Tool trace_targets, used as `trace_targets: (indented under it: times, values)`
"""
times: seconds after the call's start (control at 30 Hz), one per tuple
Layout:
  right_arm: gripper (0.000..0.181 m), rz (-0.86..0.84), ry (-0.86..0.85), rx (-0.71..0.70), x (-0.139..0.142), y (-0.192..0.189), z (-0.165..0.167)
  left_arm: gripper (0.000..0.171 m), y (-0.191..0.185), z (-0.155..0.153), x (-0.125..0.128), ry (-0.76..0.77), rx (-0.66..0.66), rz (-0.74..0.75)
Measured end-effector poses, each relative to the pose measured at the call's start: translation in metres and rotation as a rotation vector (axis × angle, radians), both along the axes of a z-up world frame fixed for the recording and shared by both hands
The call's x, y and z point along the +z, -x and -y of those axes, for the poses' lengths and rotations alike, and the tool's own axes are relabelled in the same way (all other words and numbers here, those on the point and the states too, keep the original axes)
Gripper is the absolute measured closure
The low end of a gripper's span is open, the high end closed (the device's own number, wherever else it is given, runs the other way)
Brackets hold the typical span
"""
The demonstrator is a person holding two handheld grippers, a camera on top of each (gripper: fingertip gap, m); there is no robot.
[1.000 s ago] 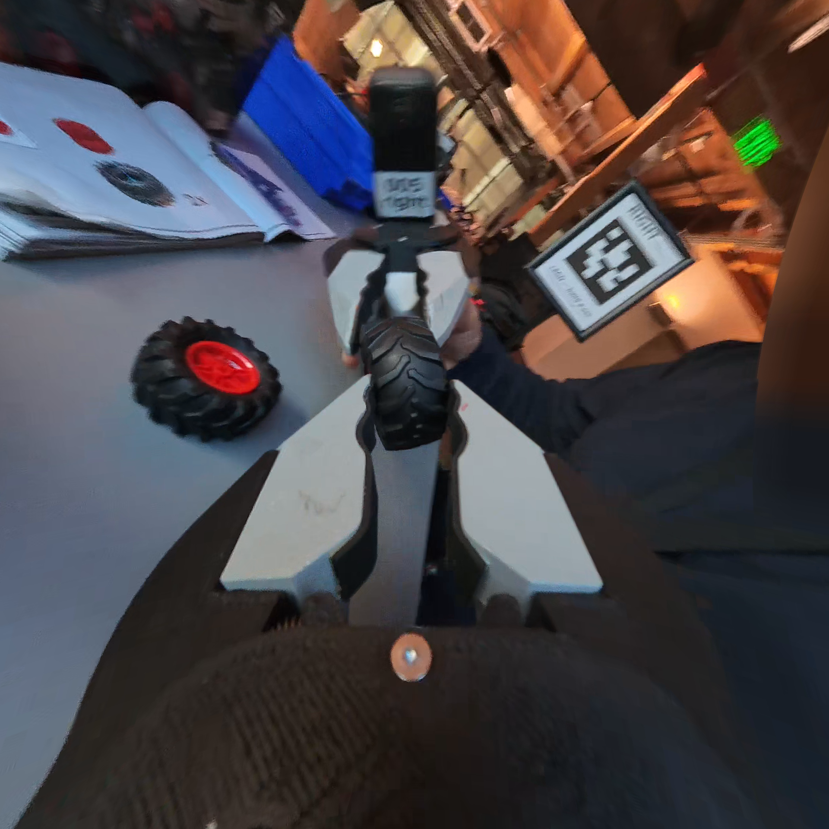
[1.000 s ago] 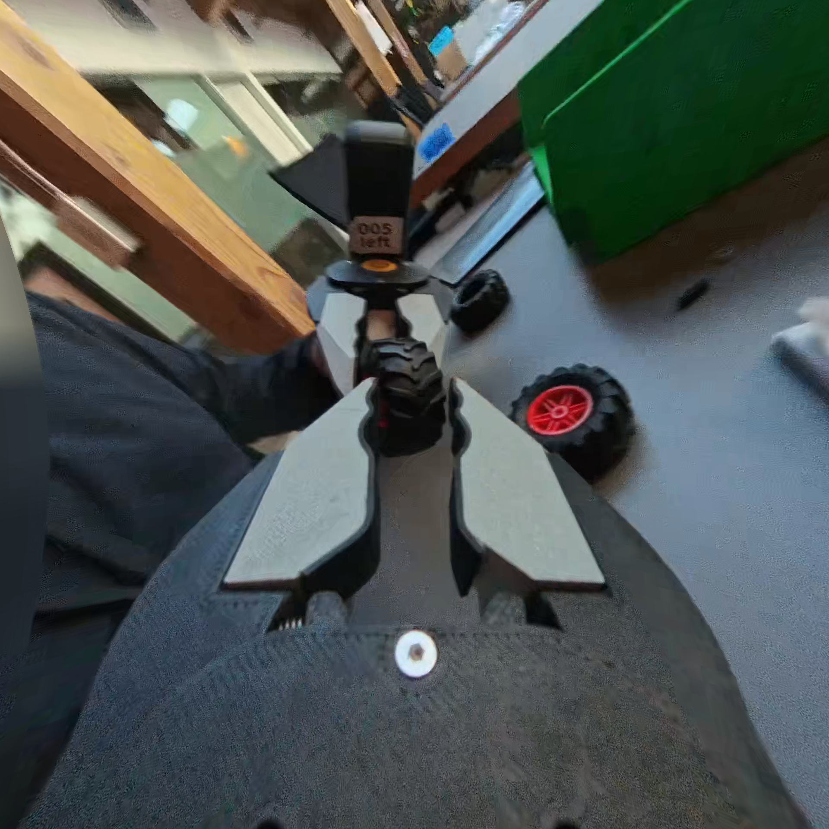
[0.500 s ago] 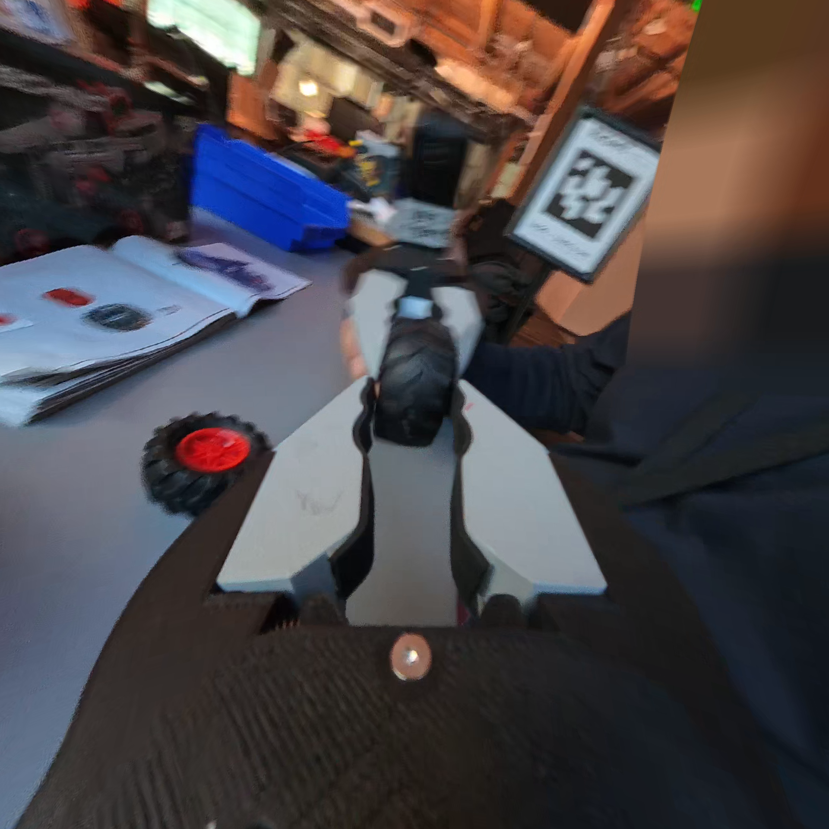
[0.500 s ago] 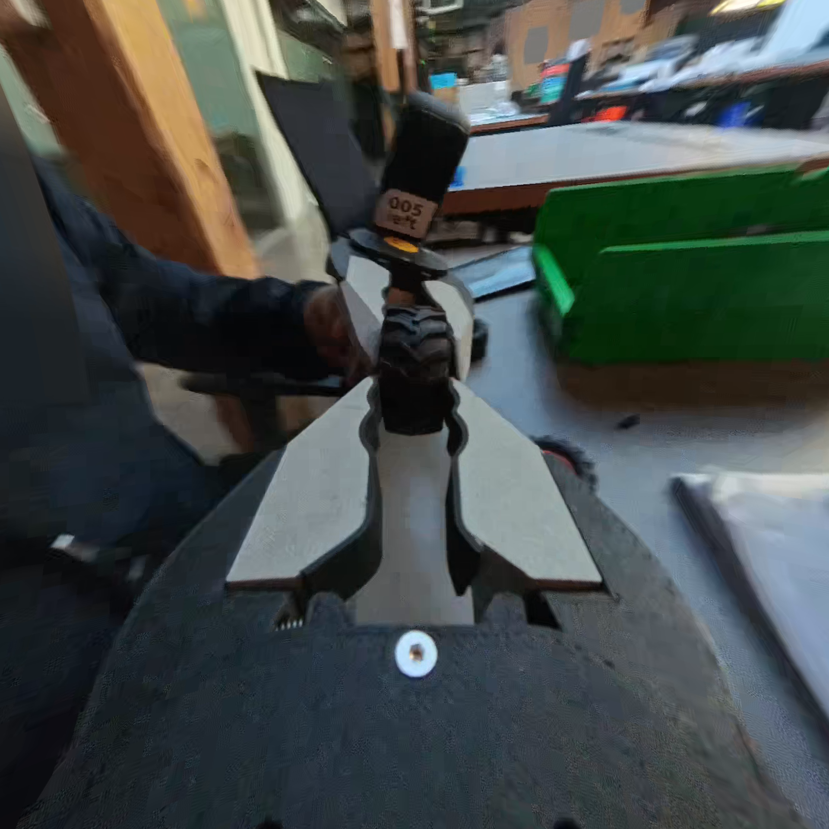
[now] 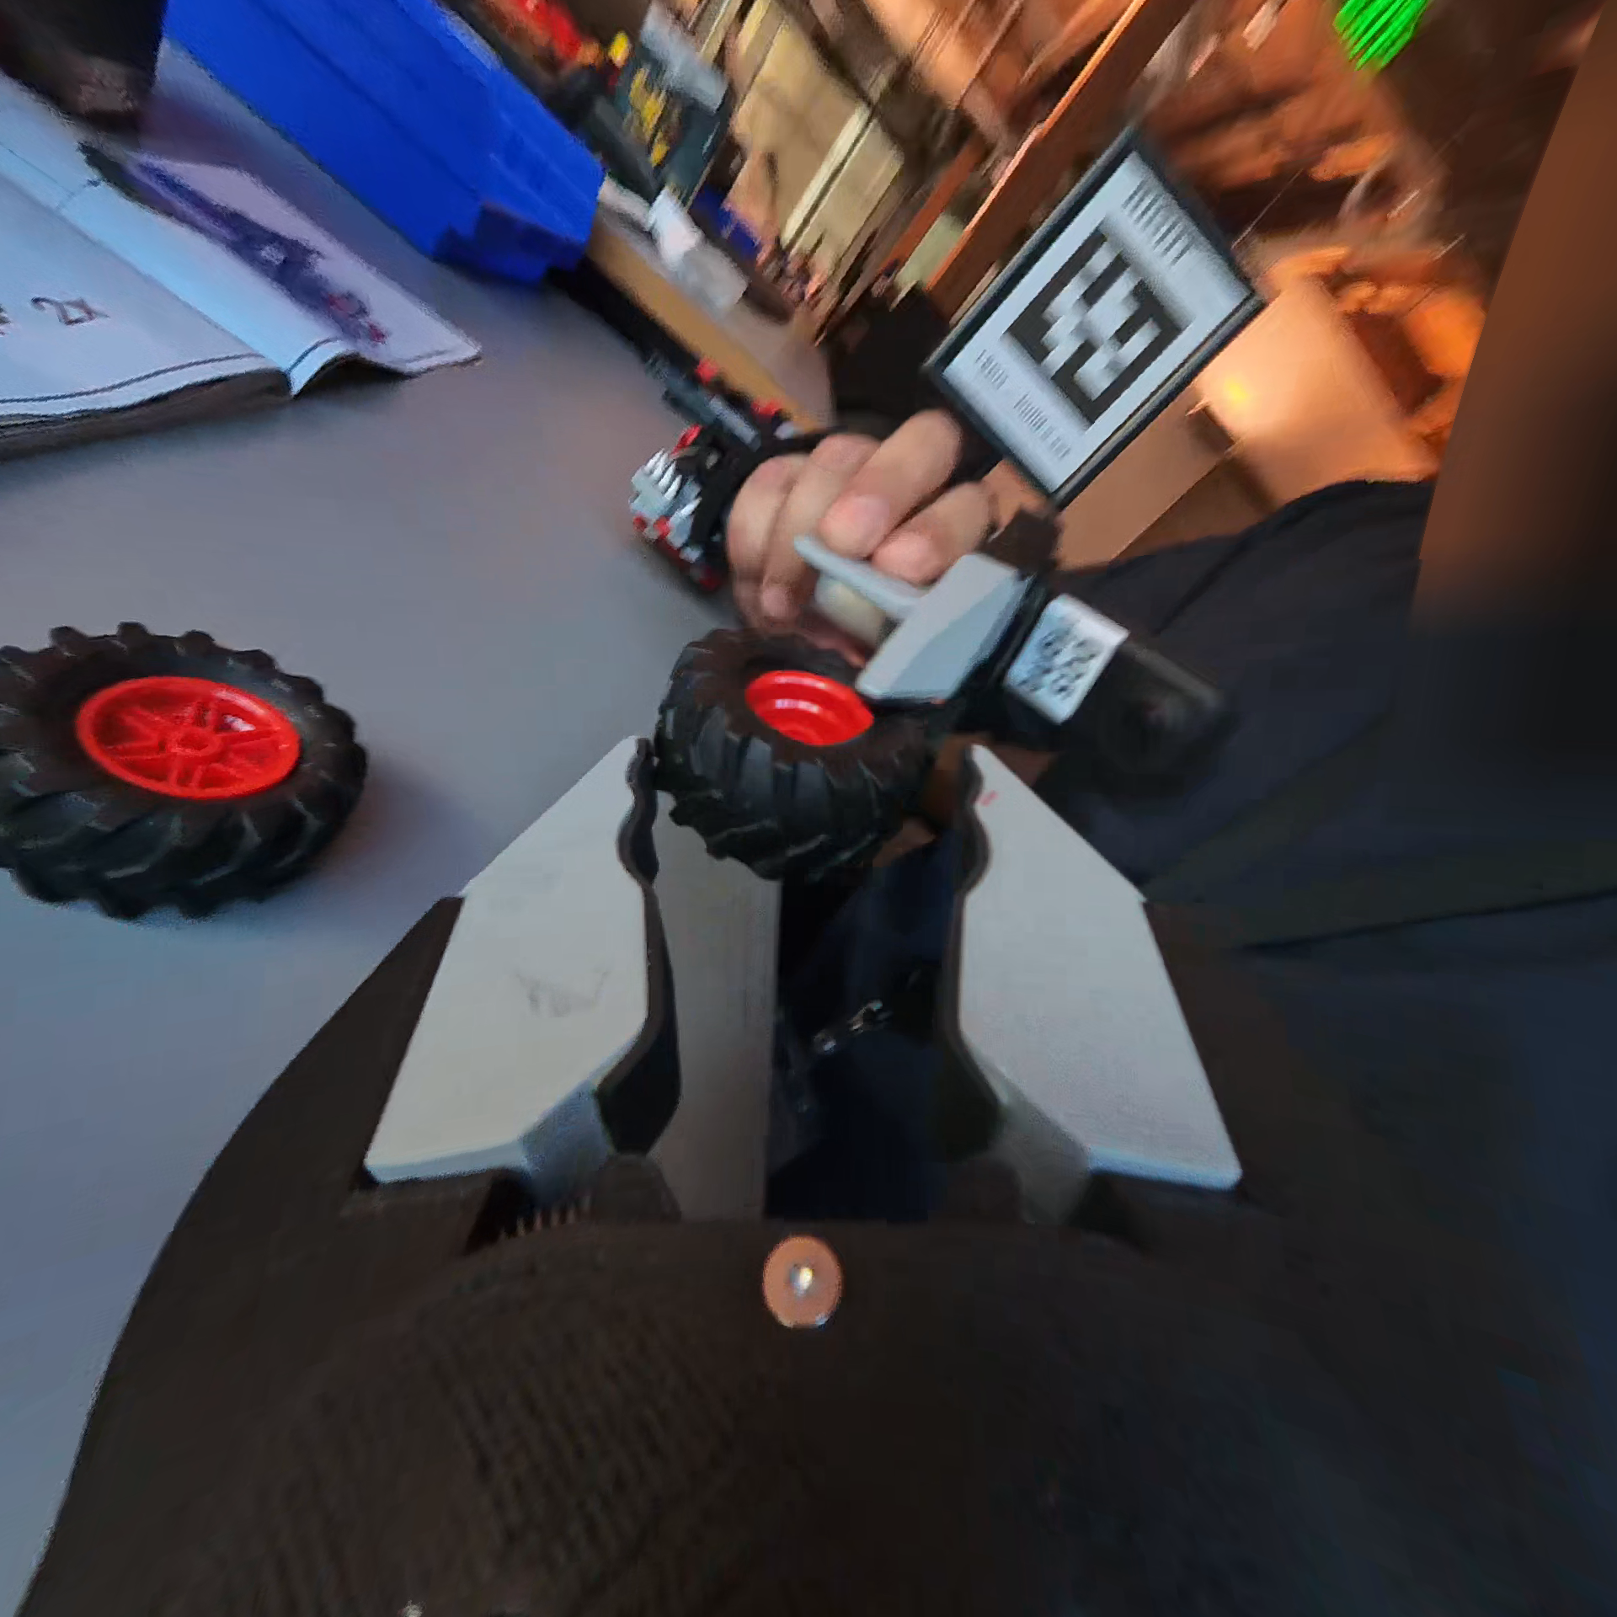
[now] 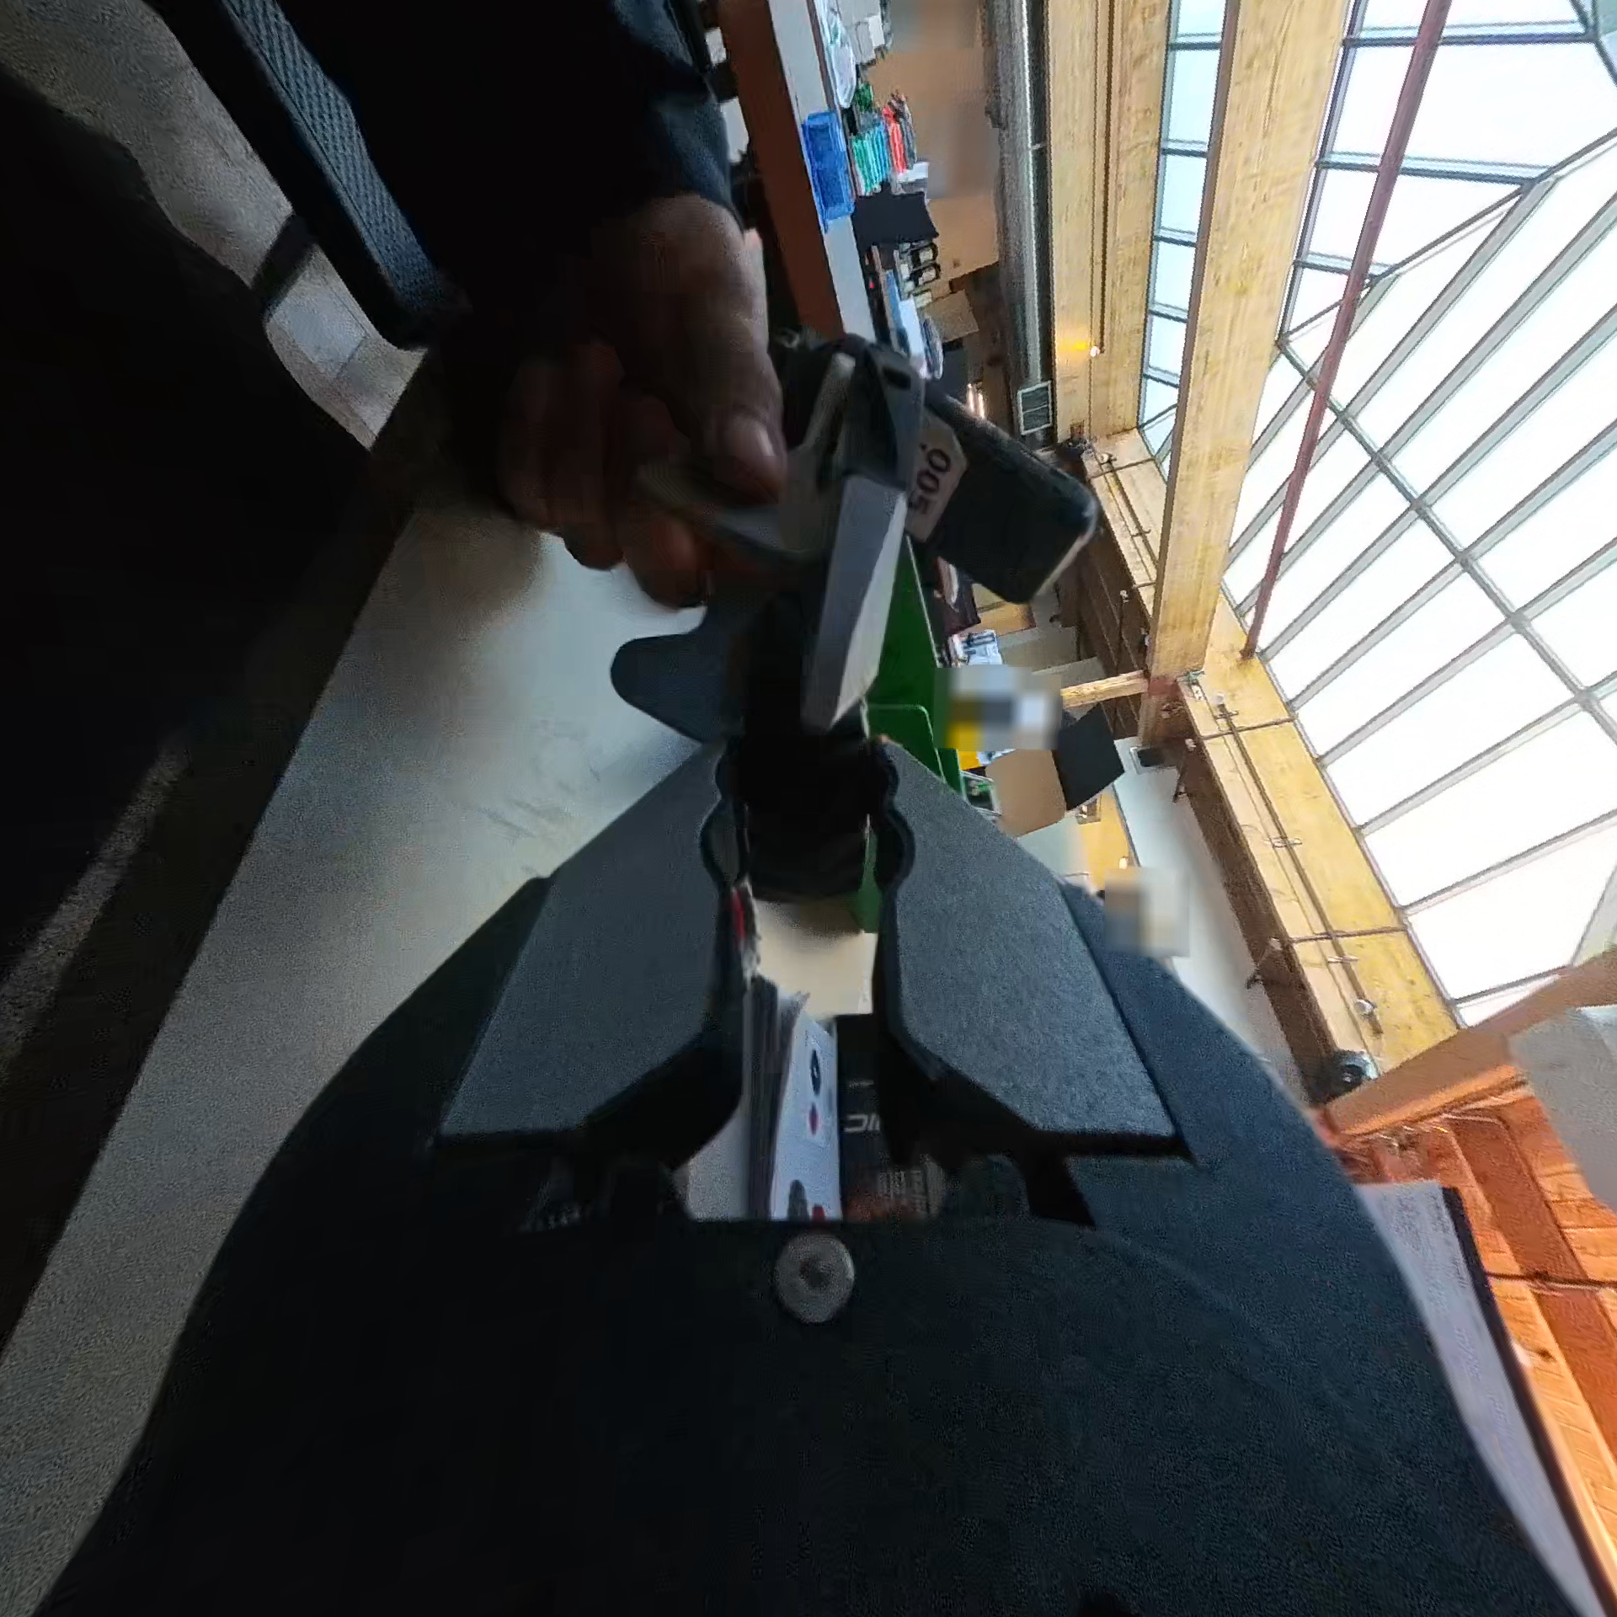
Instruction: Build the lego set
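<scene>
A black tyre on a red hub [image 5: 787,770] is at my left gripper [image 5: 805,787], whose jaws stand open, wider than the wheel. The wheel lies flat there, hub facing up. My right gripper [image 6: 805,822] is shut on this wheel [image 6: 805,840]; one of its grey fingers [image 5: 945,639] lies over the hub, with a hand [image 5: 840,516] behind it. A left gripper finger [image 6: 853,595] shows edge-on in the right wrist view. A second red-hub wheel [image 5: 184,761] lies on the grey table [image 5: 437,569] to the left. A partly built lego vehicle [image 5: 691,499] stands behind the hand.
An open instruction booklet [image 5: 175,332] lies at the back left with a blue bin [image 5: 394,131] behind it. A black-and-white marker board [image 5: 1094,324] stands at the right. A green bin [image 6: 901,691] shows behind the wheel. The person's dark sleeve [image 5: 1269,656] is at the table's edge. My left and right fingertips are right by each other.
My left jaws have opened off the wheel. My right gripper has rolled over with the wheel, so the hub faces up. Both views have swung.
</scene>
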State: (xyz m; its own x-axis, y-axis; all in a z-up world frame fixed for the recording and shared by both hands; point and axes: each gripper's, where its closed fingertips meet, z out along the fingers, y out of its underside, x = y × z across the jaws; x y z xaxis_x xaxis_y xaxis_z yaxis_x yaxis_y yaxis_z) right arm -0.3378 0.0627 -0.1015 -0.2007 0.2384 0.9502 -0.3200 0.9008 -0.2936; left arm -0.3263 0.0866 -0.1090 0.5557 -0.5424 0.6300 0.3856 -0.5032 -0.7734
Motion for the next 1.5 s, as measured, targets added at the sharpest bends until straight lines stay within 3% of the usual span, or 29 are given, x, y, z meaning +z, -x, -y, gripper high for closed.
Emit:
trace_targets:
  times: [0.13, 0.3, 0.43, 0.53, 0.77, 0.87, 1.0, 1.17, 1.27, 1.4, 1.5]
  values:
    - [0.156, 0.107, 0.007, -0.021, -0.014, 0.000, -0.003, 0.112, 0.003, -0.004, -0.018, 0.021, 0.018, -0.238]
    - [0.159, 0.275, -0.043, 0.024, -0.045, -0.008, -0.008, 0.112, 0.008, 0.003, -0.045, 0.085, -0.053, -0.471]
    - [0.169, 0.461, -0.126, 0.036, -0.068, -0.010, -0.007, 0.113, 0.008, 0.005, -0.065, 0.160, -0.120, -0.575]
    - [0.177, 0.468, -0.155, 0.011, -0.068, -0.009, -0.010, 0.113, 0.012, 0.006, -0.068, 0.185, -0.120, -0.570]
    - [0.152, 0.445, -0.092, -0.018, -0.068, 0.001, -0.007, 0.113, 0.015, 0.013, -0.074, 0.182, -0.143, -0.634]
    - [0.164, 0.486, -0.107, 0.018, -0.071, -0.002, -0.003, 0.113, 0.015, 0.014, -0.075, 0.179, -0.143, -0.642]
    - [0.165, 0.537, -0.163, 0.042, -0.072, -0.003, -0.002, 0.113, 0.015, 0.015, -0.076, 0.163, -0.156, -0.672]
    - [0.170, 0.778, -0.188, 0.049, -0.078, -0.004, 0.001, 0.114, 0.016, 0.017, -0.078, 0.147, -0.162, -0.709]
    - [0.171, 0.781, -0.263, 0.064, -0.085, -0.004, 0.006, 0.114, 0.016, 0.019, -0.080, 0.128, -0.175, -0.754]
    - [0.169, 0.840, -0.238, 0.069, -0.080, -0.003, 0.004, 0.114, 0.016, 0.020, -0.079, 0.126, -0.184, -0.738]
    - [0.165, 0.887, -0.070, 0.040, -0.069, -0.004, 0.004, 0.113, 0.018, 0.020, -0.079, 0.121, -0.173, -0.754]
